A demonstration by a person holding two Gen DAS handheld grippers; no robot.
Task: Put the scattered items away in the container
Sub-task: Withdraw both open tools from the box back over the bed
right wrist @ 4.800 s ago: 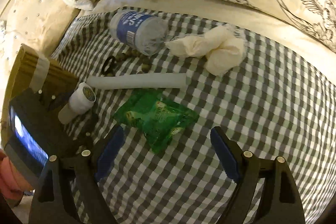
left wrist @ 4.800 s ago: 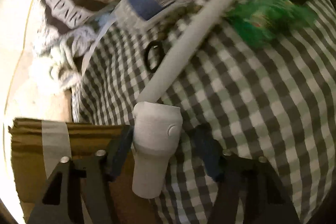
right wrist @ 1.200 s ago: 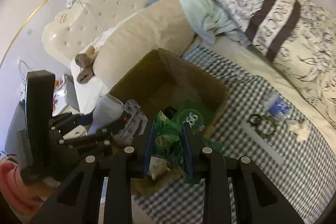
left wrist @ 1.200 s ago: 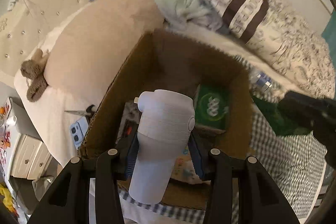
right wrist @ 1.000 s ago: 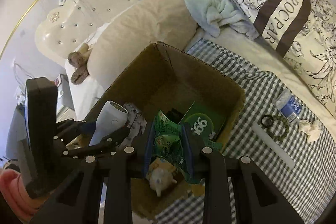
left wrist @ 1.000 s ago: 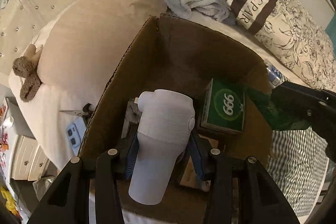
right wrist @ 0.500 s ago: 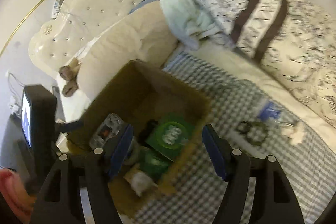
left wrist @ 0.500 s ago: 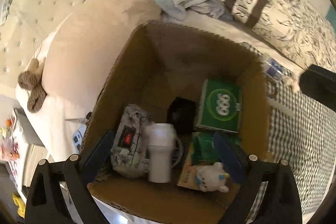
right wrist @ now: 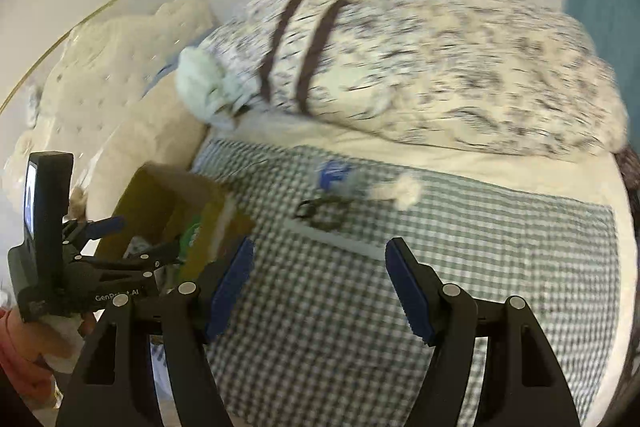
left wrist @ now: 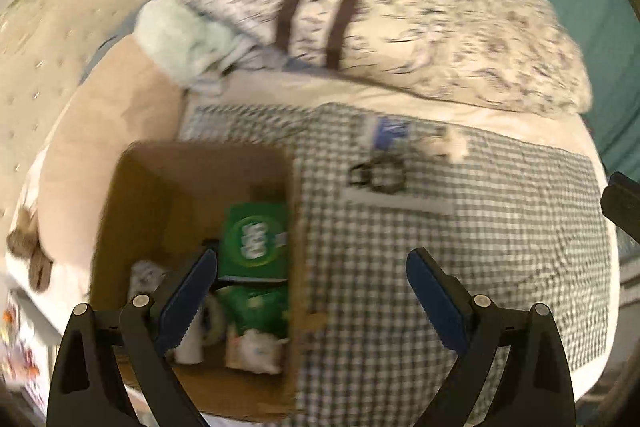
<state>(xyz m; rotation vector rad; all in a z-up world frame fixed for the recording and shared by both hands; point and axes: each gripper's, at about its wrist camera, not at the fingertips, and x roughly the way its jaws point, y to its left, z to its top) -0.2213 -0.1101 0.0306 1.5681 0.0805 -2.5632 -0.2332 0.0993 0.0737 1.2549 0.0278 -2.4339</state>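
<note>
A bedroom, blurred by camera motion: green-and-white checked cloth (left wrist: 480, 247) spread over a cream bed, with a flower-printed quilt (left wrist: 420, 39) heaped along the far side and a tufted cream headboard (left wrist: 52, 39) at left. Open cardboard box (left wrist: 120, 211) on the near-left corner of the cloth, already holding a green carton with a white roundel (left wrist: 254, 241), a green snack bag (left wrist: 260, 307), a white cylindrical device (left wrist: 192, 343) and a small plush toy (left wrist: 256, 347). Still out on the cloth, well apart from the box: a water bottle with a blue label (left wrist: 386, 133), a crumpled cream cloth (left wrist: 450, 147) just beside it, a dark bead bracelet (left wrist: 378, 175) and a long white tube (left wrist: 396, 203) just in front of the bracelet. Left gripper (left wrist: 312, 279) raised over the box's right wall, blue-padded jaws spread wide after just opening, nothing between them. Right gripper (right wrist: 320, 279) above the checked cloth to the right of the box, jaws likewise parted after just opening, empty. Seen from the right wrist view, the left gripper in a person's hand (right wrist: 24, 343) at the box's near-left side.
</note>
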